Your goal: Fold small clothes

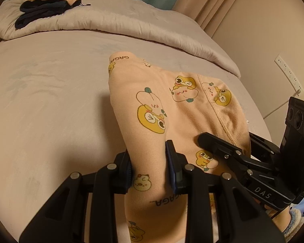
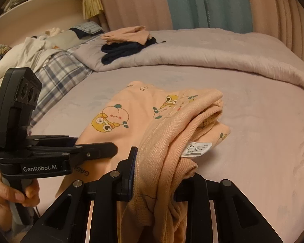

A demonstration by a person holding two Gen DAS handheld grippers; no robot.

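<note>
A small peach garment [image 1: 152, 105] printed with yellow cartoon ducks lies on the bed, its near end lifted. My left gripper [image 1: 150, 168] is shut on the near leg end of the garment. My right gripper [image 2: 158, 174] is shut on the bunched waistband of the same garment [image 2: 131, 117], where a white care label [image 2: 196, 148] hangs out. The right gripper also shows in the left wrist view [image 1: 223, 147] at the garment's right edge. The left gripper shows in the right wrist view [image 2: 95, 151], held by a hand.
A folded-back quilt [image 1: 111, 22] lies across the far bed, with a pile of dark and peach clothes [image 1: 46, 6] on it. The same pile shows in the right wrist view [image 2: 127, 42]. Pillows and plaid bedding [image 2: 56, 70] lie at the left. Curtains [image 2: 192, 4] hang behind.
</note>
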